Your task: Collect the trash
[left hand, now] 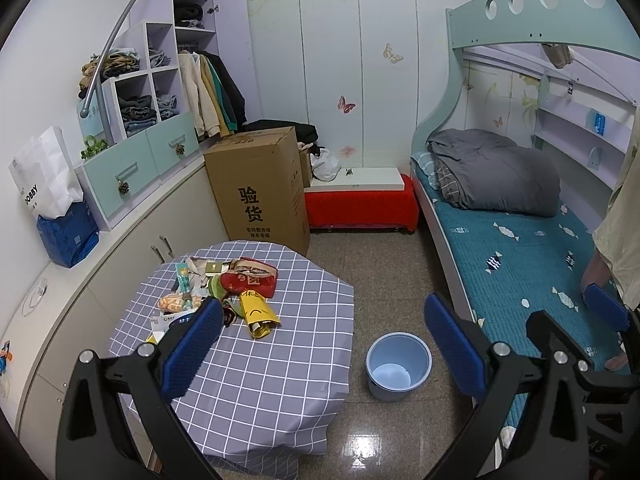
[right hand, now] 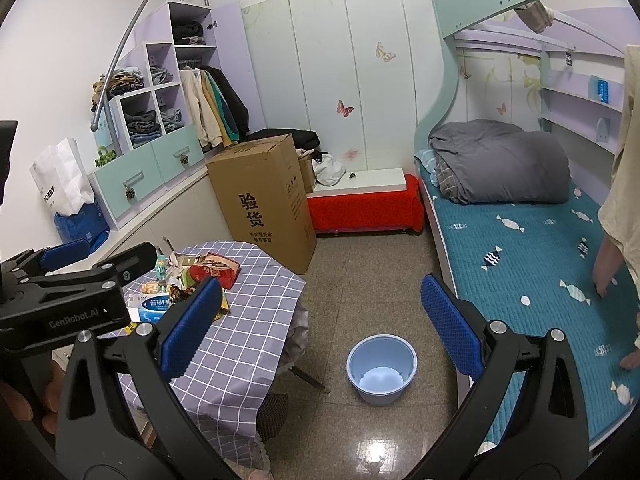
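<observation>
i'm seeing the left gripper's finger (left hand: 192, 354) covering the near edge of the trash pile (left hand: 224, 292) on the checked table (left hand: 260, 360). on that table, the small wrappers' print is reading too tiny. beside it, the right gripper (right hand: 320, 330) is hiding the table's front corner.

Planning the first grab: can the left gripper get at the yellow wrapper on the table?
Probably yes: the left gripper is open, and the yellow wrapper lies uncovered at the trash pile's near edge.
</observation>
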`<state>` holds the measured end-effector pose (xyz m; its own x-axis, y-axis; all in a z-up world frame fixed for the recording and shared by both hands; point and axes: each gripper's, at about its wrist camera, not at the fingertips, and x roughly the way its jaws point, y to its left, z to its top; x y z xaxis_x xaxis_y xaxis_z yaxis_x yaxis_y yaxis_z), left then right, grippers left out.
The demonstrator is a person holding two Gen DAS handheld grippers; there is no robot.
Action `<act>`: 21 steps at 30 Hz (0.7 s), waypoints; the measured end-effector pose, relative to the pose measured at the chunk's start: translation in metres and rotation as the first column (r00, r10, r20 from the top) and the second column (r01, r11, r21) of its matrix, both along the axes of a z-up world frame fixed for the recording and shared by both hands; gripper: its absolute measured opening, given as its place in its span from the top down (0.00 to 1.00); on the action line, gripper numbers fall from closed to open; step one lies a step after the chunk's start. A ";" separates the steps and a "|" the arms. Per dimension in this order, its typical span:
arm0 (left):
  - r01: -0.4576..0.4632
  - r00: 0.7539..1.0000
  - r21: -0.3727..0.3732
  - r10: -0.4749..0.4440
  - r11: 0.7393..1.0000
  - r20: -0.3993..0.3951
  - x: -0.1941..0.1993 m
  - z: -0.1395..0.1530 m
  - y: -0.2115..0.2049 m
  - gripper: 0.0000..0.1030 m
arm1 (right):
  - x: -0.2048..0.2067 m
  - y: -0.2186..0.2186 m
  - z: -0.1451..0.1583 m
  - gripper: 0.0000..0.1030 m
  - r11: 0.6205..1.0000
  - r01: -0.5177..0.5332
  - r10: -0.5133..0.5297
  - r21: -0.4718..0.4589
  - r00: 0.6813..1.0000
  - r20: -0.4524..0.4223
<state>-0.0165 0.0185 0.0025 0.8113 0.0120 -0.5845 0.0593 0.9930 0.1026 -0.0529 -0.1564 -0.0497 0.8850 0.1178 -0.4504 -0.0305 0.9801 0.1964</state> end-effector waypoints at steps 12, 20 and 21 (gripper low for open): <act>-0.006 1.000 0.002 0.006 1.000 -0.002 0.000 -0.004 0.000 0.04 | 0.001 0.006 -0.001 0.05 1.000 -0.007 0.007 0.004 1.000 -0.011; -0.007 1.000 0.006 0.007 1.000 -0.010 0.001 -0.004 -0.005 0.04 | 0.001 0.006 -0.003 0.05 1.000 -0.008 0.008 0.006 1.000 -0.014; -0.008 1.000 0.006 0.008 1.000 -0.012 0.003 -0.003 -0.004 0.04 | 0.002 0.007 -0.004 0.05 1.000 -0.008 0.008 0.006 1.000 -0.015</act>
<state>-0.0137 0.0148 -0.0007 0.8042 0.0220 -0.5940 0.0527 0.9928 0.1080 -0.0513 -0.1499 -0.0536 0.8773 0.1277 -0.4627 -0.0355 0.9786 0.2028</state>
